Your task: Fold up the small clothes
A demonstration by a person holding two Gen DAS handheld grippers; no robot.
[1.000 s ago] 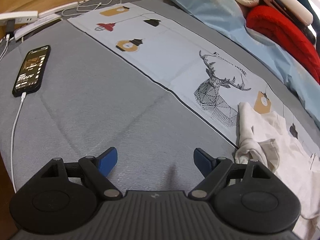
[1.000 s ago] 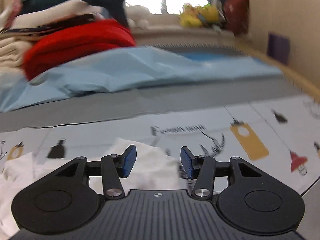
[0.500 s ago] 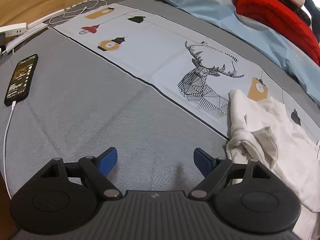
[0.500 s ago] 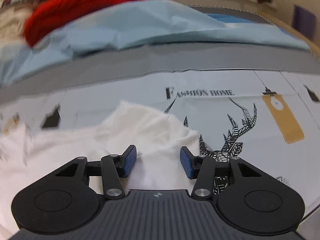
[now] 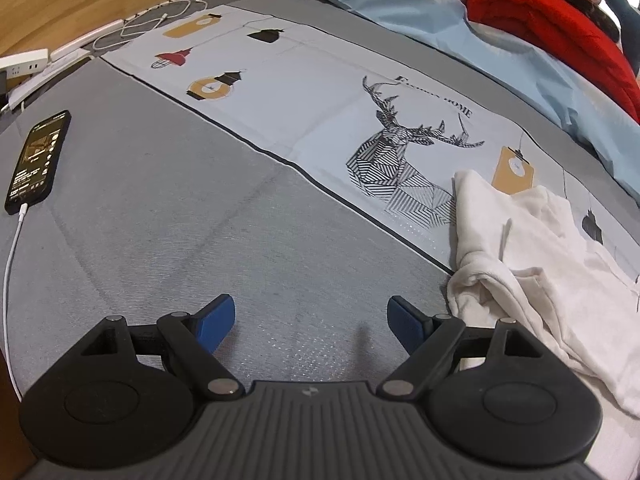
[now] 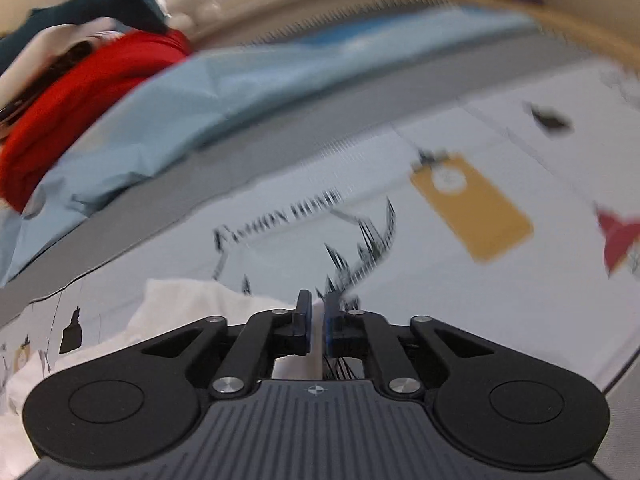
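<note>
Pinching the white garment (image 6: 192, 308), the right tongs (image 6: 316, 316) have just closed.

Our two claws, angled down

Left claw (image 5: 311, 321) gapes wide, nothing between; right claw (image 6: 317, 317) has just been closing, pads nipping white cloth (image 6: 200, 304).

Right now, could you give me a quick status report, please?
Left gripper open over bare grey mattress. Right gripper pinched on the white garment, which lies crumpled. Charging phone well clear.

Garment (image 5: 532, 264) on printed cloth (image 5: 304, 92); phone (image 5: 38, 162) far left, apparently on mattress (image 5: 160, 240).
</note>
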